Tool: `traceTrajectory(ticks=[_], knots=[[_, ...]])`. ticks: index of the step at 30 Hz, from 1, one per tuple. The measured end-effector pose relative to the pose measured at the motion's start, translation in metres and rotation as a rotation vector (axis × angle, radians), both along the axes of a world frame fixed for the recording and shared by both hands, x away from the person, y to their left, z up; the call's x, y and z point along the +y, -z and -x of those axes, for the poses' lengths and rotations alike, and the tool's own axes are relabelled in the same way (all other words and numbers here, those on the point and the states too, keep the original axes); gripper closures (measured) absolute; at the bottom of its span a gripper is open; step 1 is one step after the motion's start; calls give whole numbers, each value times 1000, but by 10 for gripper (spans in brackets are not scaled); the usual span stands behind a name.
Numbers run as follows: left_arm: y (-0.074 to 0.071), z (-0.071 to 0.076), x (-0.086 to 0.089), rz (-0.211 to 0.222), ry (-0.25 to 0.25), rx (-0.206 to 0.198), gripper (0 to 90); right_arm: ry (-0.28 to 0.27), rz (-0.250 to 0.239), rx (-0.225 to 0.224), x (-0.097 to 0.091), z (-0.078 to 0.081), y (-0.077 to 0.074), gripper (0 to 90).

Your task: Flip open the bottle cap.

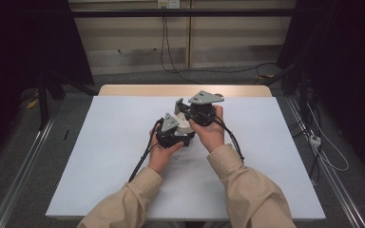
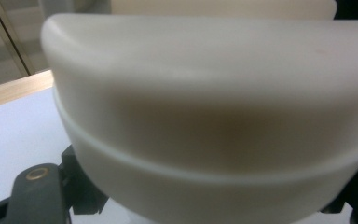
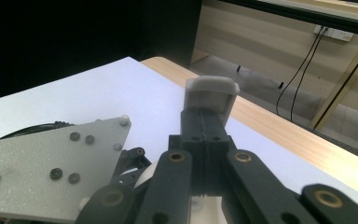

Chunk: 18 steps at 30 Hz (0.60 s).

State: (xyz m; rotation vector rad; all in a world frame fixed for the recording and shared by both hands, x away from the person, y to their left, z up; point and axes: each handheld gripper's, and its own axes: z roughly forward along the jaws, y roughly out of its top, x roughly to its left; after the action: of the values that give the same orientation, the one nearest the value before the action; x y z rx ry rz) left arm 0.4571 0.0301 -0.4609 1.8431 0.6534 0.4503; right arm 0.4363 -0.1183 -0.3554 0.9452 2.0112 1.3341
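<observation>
Here the left gripper [image 1: 183,124] clamps a smooth, rounded cream plastic container [image 2: 205,116]. The right gripper [image 3: 204,140] has its jaws pressed together, empty, just beside it.

A cream-white rounded container [image 2: 205,121] (smooth, with a raised band) sits over the white tabletop.
</observation>
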Motion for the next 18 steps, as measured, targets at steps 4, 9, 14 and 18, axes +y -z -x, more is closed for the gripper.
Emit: traceTrajectory(ticks=[4, 9, 14, 18], knots=[[0, 0, 0, -1, 0, -1, 186, -3, 4, -3, 1, -2, 0, 900], [0, 0, 0, -5, -3, -4, 186, -3, -6, -1, 3, -5, -1, 900], [0, 0, 1, -14, 1, -5, 186, -5, -6, -2, 4, -9, -1, 900], [0, 0, 0, -15, -9, -9, 186, -5, -1, -5, 6, -11, -1, 900]])
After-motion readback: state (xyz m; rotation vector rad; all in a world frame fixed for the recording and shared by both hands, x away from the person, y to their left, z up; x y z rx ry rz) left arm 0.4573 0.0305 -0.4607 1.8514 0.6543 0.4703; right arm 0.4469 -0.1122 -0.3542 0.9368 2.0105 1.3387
